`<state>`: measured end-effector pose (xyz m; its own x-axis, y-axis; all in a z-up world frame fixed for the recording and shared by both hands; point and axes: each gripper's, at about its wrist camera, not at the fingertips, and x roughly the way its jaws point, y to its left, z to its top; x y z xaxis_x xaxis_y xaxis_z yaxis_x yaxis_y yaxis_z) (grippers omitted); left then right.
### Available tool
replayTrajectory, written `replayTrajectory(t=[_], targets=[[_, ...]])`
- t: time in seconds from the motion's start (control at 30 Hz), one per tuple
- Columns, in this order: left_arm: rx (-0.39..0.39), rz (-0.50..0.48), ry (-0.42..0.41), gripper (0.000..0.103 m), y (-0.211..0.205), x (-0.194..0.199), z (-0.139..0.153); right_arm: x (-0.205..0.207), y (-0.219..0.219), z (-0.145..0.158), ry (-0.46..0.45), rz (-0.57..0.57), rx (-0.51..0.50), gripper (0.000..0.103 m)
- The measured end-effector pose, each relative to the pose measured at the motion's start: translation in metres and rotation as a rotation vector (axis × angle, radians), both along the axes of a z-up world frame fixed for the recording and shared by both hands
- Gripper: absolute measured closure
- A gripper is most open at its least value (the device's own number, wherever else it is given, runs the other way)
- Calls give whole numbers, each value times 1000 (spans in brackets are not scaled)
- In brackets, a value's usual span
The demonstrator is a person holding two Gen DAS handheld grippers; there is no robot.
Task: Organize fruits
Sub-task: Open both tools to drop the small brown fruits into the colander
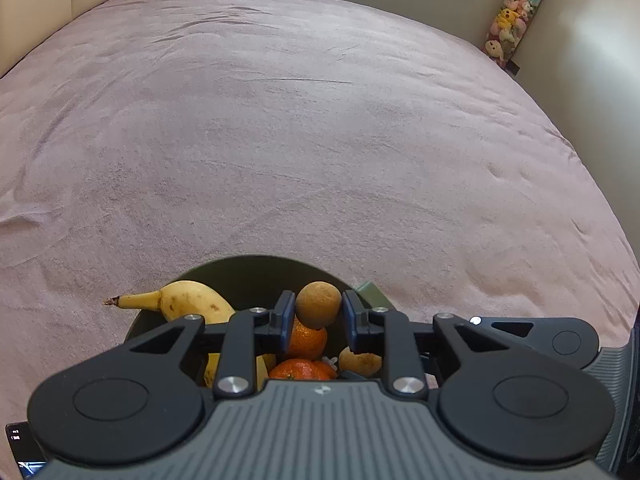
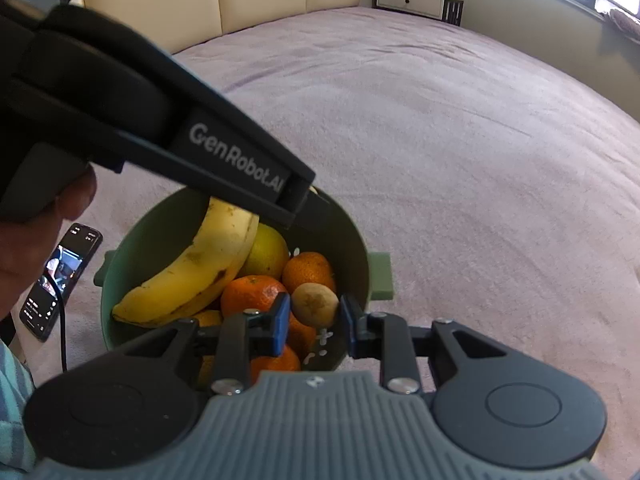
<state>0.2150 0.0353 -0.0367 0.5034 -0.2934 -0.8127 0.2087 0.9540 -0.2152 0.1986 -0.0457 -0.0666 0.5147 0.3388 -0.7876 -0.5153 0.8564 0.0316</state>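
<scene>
From my station, starting at the left: the left gripper (image 1: 319, 314) has its blue pads on either side of a small brown round fruit (image 1: 318, 305), and the pads look to be pinching it, held just above the green bowl (image 1: 256, 270). I judge it is being lowered into the bowl, since that is where the rest of the fruit already sits: a banana (image 1: 188, 300) leaning on the left rim with its stem poking out over the pink bedspread (image 1: 320, 140), and oranges (image 1: 306, 338) directly beneath the pads. Moving right, the right gripper (image 2: 313, 316) frames a second brown fruit (image 2: 315, 305), its pads set to either side; the left pad seems to touch, but a sliver of gap shows at the right pad, so I cannot tell whether it grips or merely brackets it. That fruit appears to sit among the oranges (image 2: 252, 294) near the bowl's right wall (image 2: 356, 256). The right view gives me what the left cannot: the bowl's full interior, a yellow-green citrus (image 2: 266, 250) behind the banana (image 2: 196, 268), the left gripper's body reaching over the rim, and a phone (image 2: 60, 280) lying on the cover well to the left. The left view alone shows the plush toys (image 1: 516, 12) in the far corner.
</scene>
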Motion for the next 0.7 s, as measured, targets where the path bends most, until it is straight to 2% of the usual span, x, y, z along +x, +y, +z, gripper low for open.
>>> replayTrajectory(t=[0.13,0.23,0.3,0.33,0.4,0.53,0.7], targets=[[-9,-5,14,75,2,2,-3,0,0,-4,-4,-5,-5,78],[-2,-19,22,75,0,2,-5,-2,-2,-2,6,2,12,73],[4,-28,28,75,-1,2,-7,-3,-4,2,7,17,24,65],[8,-33,35,75,-2,2,-9,-4,-5,4,6,22,19,65],[24,-48,51,75,-6,2,-12,-5,-3,9,-11,17,-27,53],[42,-77,71,75,-13,-1,-18,-5,-8,15,-3,-20,-114,49],[53,-75,66,73,-18,-2,-20,0,-15,12,39,-66,-105,47]])
